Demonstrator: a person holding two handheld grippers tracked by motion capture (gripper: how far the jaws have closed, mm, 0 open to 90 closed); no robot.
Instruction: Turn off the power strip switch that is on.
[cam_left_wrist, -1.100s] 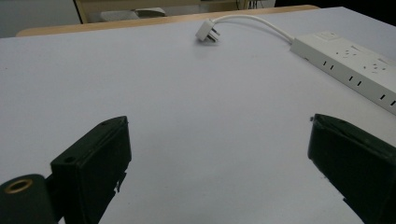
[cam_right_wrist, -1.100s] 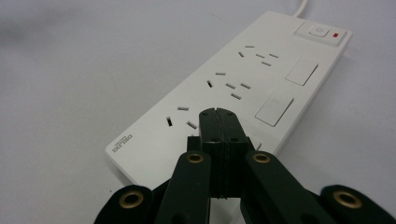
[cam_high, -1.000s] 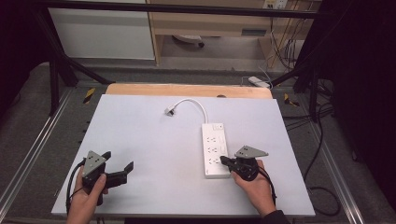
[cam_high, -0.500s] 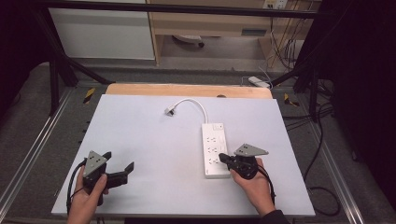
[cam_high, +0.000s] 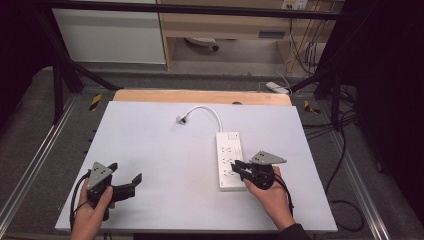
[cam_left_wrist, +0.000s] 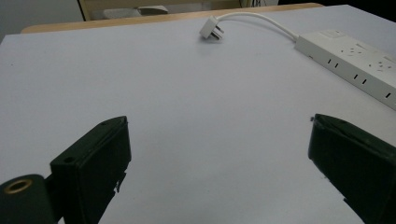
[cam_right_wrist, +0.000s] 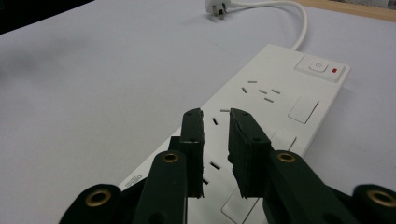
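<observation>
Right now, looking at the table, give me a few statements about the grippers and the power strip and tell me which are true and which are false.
1. The left gripper has its jaws spread wide over bare table. True.
2. The right gripper is over the power strip. True.
3. The plug at the end of the white cable is pushed into a socket on the strip. False: it lies loose on the table, away from the strip.
4. The left gripper is clamped on the cable. False: nothing is between its jaws.
5. The strip has a switch at its cable end. True.
</observation>
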